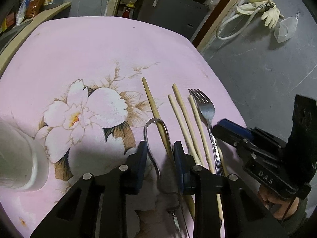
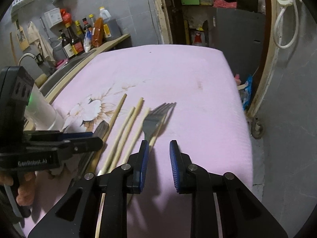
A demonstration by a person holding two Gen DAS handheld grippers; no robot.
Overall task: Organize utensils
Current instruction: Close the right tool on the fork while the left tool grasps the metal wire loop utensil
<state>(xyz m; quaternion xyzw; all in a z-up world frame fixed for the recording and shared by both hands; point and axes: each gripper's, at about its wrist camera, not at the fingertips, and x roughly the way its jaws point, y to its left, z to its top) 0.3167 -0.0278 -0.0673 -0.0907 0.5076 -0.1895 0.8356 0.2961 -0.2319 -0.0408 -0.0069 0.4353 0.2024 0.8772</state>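
On the pink flowered table (image 1: 83, 45) several wooden chopsticks (image 1: 179, 109) lie side by side, with a metal fork (image 1: 206, 109) at their right. My left gripper (image 1: 160, 154) is shut on a metal spoon (image 1: 147, 130) at the back of its bowl, and one chopstick (image 1: 152, 103) also runs between the fingers. The spoon bowl (image 2: 102, 128) sticks out past that gripper's tips. My right gripper (image 2: 159, 150) is open with only bare table between its pads. Its left finger (image 2: 143, 148) sits over the neck of the fork (image 2: 151, 123). Seen from the left wrist, the right gripper (image 1: 220, 125) hovers at the fork's handle.
A white cup (image 1: 19, 158) stands at the table's left, close to the left gripper. Bottles (image 2: 75, 39) and a tap (image 2: 25, 56) line the counter beyond. The table's right edge (image 2: 243, 119) drops to a grey floor with a hose (image 1: 231, 29) and gloves (image 1: 271, 15).
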